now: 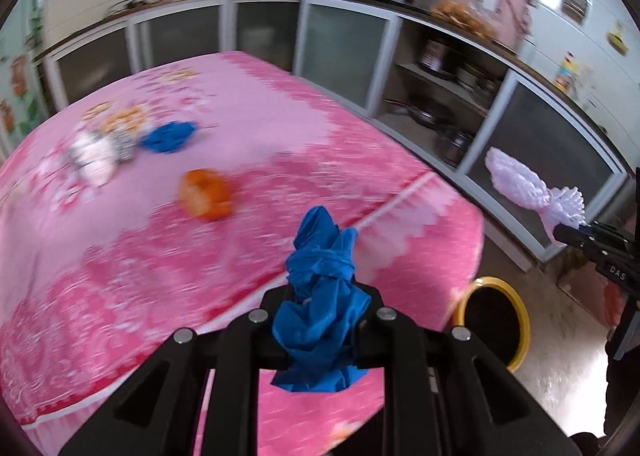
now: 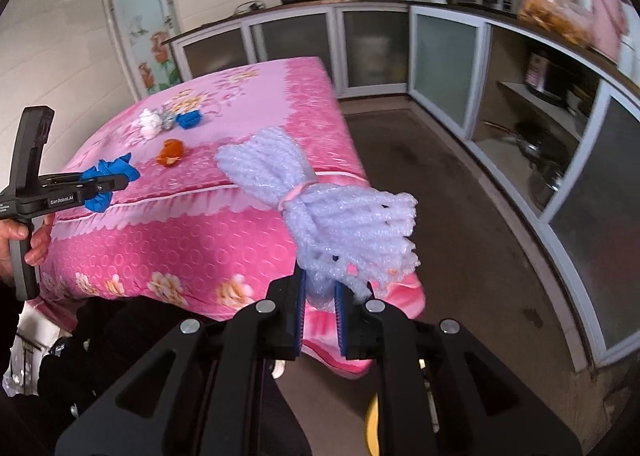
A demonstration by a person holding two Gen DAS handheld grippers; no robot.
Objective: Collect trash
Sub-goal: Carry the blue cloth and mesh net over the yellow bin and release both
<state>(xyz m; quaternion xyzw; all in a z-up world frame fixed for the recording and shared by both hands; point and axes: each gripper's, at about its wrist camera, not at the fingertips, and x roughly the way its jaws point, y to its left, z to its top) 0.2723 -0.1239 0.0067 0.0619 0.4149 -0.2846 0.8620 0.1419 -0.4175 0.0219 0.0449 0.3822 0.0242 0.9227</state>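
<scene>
My left gripper [image 1: 322, 320] is shut on a crumpled blue glove [image 1: 320, 296] and holds it above the near edge of the pink table [image 1: 140, 256]; it also shows in the right wrist view [image 2: 108, 186]. My right gripper [image 2: 320, 308] is shut on a white foam net bundle [image 2: 320, 208] tied with a pink band, held off the table's right corner; the bundle shows in the left wrist view [image 1: 532, 188]. On the table lie an orange scrap [image 1: 206, 194], another blue glove [image 1: 170, 136] and white and silver crumpled scraps [image 1: 98, 156].
A yellow-rimmed bin [image 1: 496, 320] stands on the floor by the table's right corner. Kitchen cabinets [image 1: 344, 52] with a counter run behind and to the right. Open shelves hold pots [image 2: 536, 160]. Brown floor lies between table and cabinets.
</scene>
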